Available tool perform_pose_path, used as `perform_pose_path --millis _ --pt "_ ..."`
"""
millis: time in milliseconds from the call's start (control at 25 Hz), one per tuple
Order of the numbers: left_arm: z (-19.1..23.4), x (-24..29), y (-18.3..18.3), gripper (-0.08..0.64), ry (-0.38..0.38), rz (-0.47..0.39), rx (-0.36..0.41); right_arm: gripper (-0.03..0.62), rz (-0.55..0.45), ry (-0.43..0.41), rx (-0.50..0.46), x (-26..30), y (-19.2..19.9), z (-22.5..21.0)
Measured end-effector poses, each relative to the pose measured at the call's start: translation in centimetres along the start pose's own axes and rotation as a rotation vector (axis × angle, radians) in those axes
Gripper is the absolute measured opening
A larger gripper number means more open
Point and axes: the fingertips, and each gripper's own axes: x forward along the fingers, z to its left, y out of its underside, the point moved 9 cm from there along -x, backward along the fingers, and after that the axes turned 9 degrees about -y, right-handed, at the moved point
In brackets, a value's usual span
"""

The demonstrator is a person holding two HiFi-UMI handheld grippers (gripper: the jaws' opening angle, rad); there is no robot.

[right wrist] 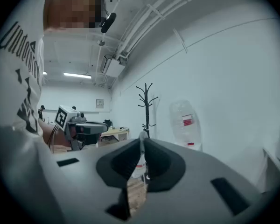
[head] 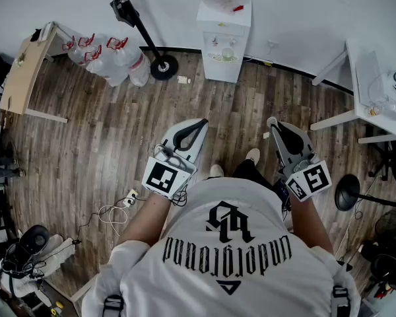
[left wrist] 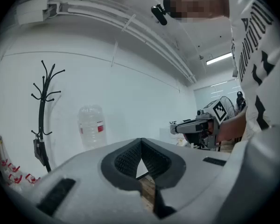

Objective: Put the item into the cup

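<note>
No cup shows in any view. I hold both grippers in front of my chest, high above the wooden floor (head: 105, 144). My left gripper (head: 202, 122) (left wrist: 141, 142) has its tips pressed together with nothing between them. My right gripper (head: 272, 122) (right wrist: 142, 141) is closed on a small thin pale item (right wrist: 142, 135) that pokes up between its tips; what the item is I cannot tell. Each gripper appears in the other's view, the right gripper (left wrist: 178, 128) and the left gripper (right wrist: 105, 125), both at the same height and apart.
A white water dispenser (head: 223, 38) stands at the far wall, with a coat stand's base (head: 164, 67) and several water bottles (head: 109, 58) to its left. A wooden desk (head: 23, 71) is at left, a white table (head: 376, 91) at right, cables (head: 115, 210) on the floor.
</note>
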Motion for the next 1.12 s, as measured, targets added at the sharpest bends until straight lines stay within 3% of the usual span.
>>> perform_pose_path --millis 640,840,1120 --pt "0.3 1.0 0.0 0.006 -0.017 0.004 -0.005 0.035 0.005 -0.039 -0.01 1.0 -0.1 -1.3" --pt "0.4 4.1 0.3 0.006 -0.034 0.02 -0.01 0.037 0.013 -0.059 0.002 1.6 0.5 -4.8" --pt "0.0 10.8 0.7 0.006 -0.08 0.059 -0.019 0.037 0.018 -0.098 0.042 2.4 1.4 -13.0"
